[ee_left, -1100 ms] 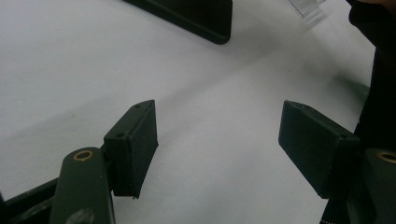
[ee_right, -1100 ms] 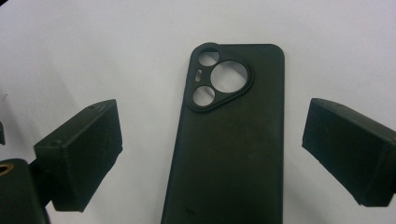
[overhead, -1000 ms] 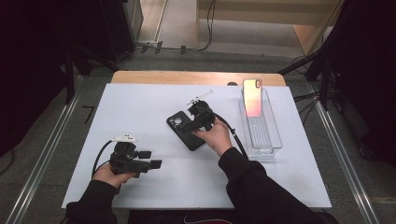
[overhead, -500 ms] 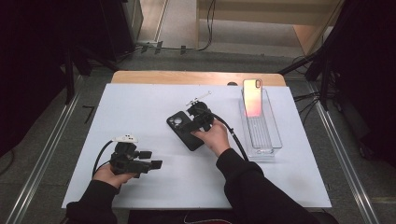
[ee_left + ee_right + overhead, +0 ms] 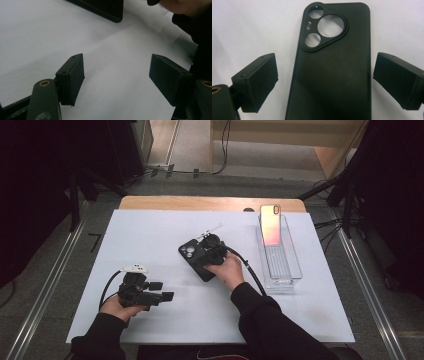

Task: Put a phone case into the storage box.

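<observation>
A black phone case [image 5: 194, 257] [image 5: 334, 67] lies flat, back up, on the white table [image 5: 150, 235]; its camera cut-outs [image 5: 325, 26] show empty. My right gripper [image 5: 214, 251] [image 5: 325, 83] hovers right over the case, open, with one jaw on each side of it and not touching. A corner of that case [image 5: 105, 8] lies ahead in the left gripper view. My left gripper [image 5: 159, 291] [image 5: 116, 76] rests low at the front left, open over bare table. A phone [image 5: 270, 224] with a pink-orange back leans upright in a clear tray [image 5: 285, 265].
The clear tray stands at the right of the table, long side running front to back. A wooden edge [image 5: 210, 203] borders the table's far side. Metal rails [image 5: 372, 295] run along the floor on both sides. The right sleeve [image 5: 195, 32] shows close in the left gripper view.
</observation>
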A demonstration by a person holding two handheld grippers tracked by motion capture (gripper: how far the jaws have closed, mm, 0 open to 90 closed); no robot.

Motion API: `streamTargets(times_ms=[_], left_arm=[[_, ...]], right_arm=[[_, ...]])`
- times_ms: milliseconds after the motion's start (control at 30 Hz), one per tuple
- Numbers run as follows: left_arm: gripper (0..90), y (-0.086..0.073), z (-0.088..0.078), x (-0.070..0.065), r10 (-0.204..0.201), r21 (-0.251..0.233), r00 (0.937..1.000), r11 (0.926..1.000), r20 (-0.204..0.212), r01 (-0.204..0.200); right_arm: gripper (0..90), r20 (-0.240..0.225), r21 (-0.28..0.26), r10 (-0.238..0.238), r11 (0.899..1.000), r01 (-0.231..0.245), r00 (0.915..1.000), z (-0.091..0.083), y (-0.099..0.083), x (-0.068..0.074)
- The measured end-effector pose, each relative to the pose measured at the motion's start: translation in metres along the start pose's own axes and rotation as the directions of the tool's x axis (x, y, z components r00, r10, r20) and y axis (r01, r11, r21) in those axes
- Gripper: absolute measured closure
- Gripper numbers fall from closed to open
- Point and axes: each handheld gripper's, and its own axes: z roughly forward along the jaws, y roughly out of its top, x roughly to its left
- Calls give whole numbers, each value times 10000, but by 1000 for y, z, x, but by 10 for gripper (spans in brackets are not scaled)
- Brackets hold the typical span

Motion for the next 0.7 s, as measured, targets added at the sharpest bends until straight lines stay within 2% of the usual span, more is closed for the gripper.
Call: streamTargets(times_ms=[100,333,533,600,700], left_arm=[[282,0,0,0,-4,-12,10000,10000,21,4],[282,0,1,0,-16,22,10000,10000,13,16],[282,0,2,-1,43,90,10000,9999,-1,-43],[282,0,2,-1,49,88,10000,9999,1,-49],[282,0,2,-1,25,71,10000,10000,0,-25]], right_arm=[[41,32,31,2,10000,-2,10000,4,-3,0],[55,124,-317,-42,9995,46,9999,8,-10,0],[68,722,-404,-522,9977,552,9960,11,-14,6],[89,1130,-301,-704,9968,743,9911,12,-14,10],[89,1297,-196,-879,9956,911,9877,13,-14,12]])
